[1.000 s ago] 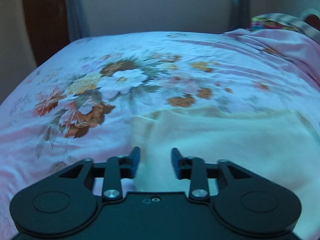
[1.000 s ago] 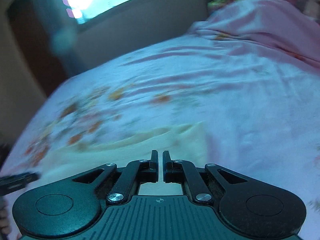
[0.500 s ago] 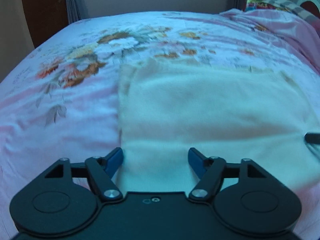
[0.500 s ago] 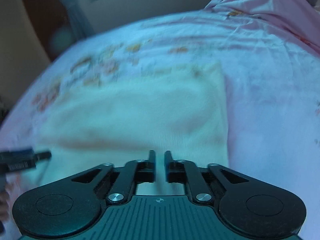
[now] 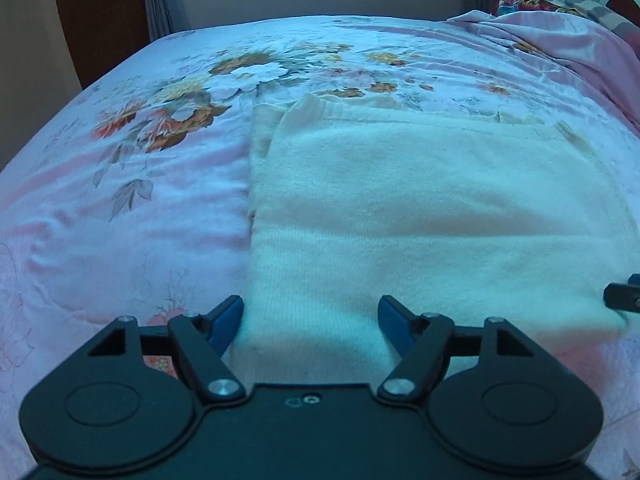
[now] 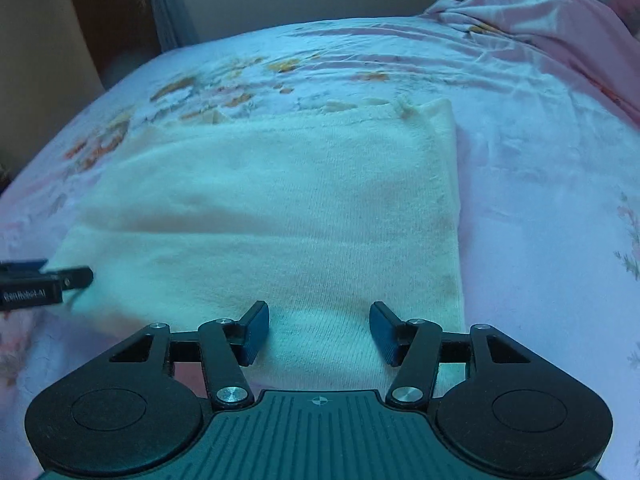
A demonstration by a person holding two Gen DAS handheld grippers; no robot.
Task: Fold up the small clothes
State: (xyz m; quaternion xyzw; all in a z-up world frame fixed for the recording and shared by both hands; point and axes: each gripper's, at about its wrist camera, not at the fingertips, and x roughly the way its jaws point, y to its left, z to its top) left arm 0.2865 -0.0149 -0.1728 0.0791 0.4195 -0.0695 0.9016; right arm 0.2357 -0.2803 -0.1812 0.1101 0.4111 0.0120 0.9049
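Cream knit garment lies folded flat on a floral bedsheet, its near edge between the spread, empty jaws of the left gripper and right gripper; the next fold likely needs both corners pinched evenly.

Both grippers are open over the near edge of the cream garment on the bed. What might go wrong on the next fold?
1. The cream garment lies in layers; a lower layer sticks out along its left side, so the left gripper may catch only the top one.
2. The floral bedsheet is soft and wrinkled; the right gripper could pinch it along with the edge.
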